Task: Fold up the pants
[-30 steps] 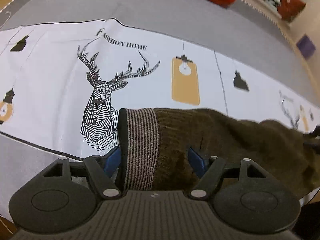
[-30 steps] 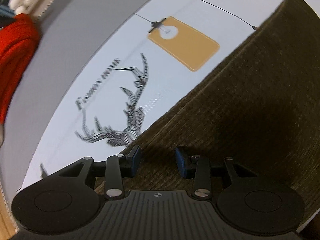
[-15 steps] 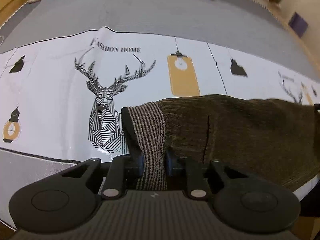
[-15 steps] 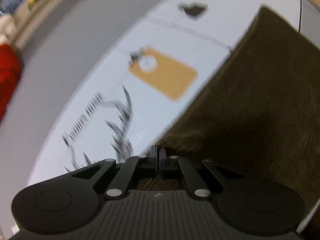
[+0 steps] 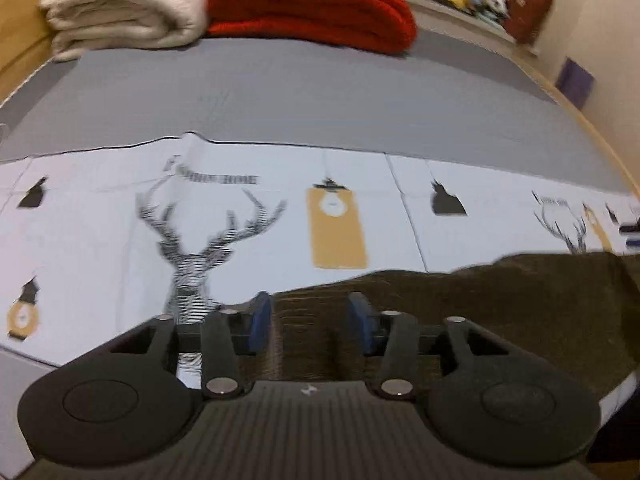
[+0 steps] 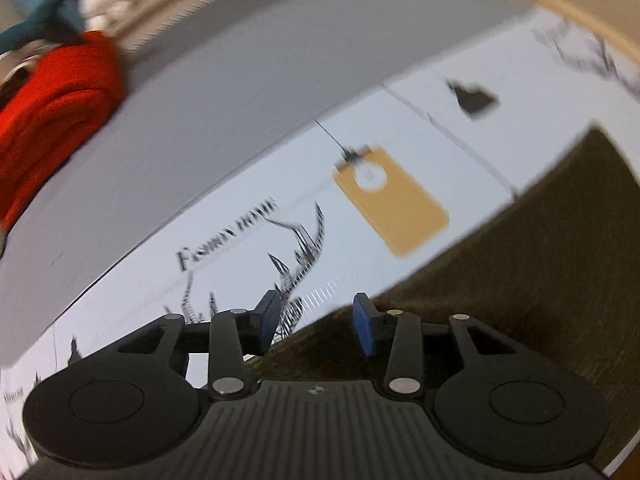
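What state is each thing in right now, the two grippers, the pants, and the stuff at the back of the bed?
Left gripper: open, jaws apart over the pants, gripping nothing.
Right gripper: open, at the pants' edge.
Brown pants: lying flat on the printed sheet, released.
Red blanket: folded, at the far end.
Cream blanket: folded, beside the red one.

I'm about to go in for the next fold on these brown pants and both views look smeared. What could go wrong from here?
1. Both grippers, left and right, have their jaws open with nothing held, so the pants could slump out of their fold.
2. Motion blur makes the pants' edge hard to judge; a grab might miss.
3. Closing low may pinch the printed sheet too.
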Available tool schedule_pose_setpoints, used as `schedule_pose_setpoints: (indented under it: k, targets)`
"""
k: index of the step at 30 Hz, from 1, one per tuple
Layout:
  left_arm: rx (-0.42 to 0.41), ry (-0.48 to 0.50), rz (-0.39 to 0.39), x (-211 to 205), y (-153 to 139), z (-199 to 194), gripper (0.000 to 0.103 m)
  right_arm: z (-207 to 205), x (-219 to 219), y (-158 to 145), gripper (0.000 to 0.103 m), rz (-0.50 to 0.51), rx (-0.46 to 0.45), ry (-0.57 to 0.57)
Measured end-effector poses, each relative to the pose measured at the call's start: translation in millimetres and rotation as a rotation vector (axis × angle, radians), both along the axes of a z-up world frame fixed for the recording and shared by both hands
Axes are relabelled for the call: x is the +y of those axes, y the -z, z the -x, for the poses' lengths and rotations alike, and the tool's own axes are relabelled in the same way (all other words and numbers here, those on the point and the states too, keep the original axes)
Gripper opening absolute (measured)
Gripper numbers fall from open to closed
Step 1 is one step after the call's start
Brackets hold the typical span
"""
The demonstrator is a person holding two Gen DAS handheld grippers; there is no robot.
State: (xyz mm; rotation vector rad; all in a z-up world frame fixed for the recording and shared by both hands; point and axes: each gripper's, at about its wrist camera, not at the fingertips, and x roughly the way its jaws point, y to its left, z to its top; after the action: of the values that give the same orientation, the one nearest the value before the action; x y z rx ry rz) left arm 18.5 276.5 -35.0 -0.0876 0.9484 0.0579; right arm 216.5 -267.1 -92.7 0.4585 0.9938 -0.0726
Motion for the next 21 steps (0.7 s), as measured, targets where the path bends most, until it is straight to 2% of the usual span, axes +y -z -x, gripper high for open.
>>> schedule_pose_setpoints:
  k: [2,4,5,8,13,18,21]
  targets:
    - [0.074,0.018,-0.058,-6,15,-9,0.039,9,-6,-5,0.042,0.034,-0.02,-0.029]
    - [0.274,-0.042,-0.164,-3,49,-21,0.038,17,-18,-5,0.042,0.051,-0.017,-0.031]
    - [0.294,-0.056,-0.191,-4,53,-23,0.049,22,-26,-5,0.042,0.052,-0.013,-0.023]
    - [0.206,-0.062,-0.228,-15,38,-26,0.05,37,-57,-6,0.042,0.037,-0.005,0.028]
    - [0.045,-0.002,-0.182,-52,14,-35,0.05,63,-107,1,0.046,0.029,0.008,0.113]
    - [-0.006,0.103,-0.058,-106,7,-55,0.05,89,-147,14,0.046,0.072,0.049,0.151]
    - [0.01,0.173,-0.01,-140,14,-67,0.05,102,-173,24,0.046,0.079,0.093,0.19]
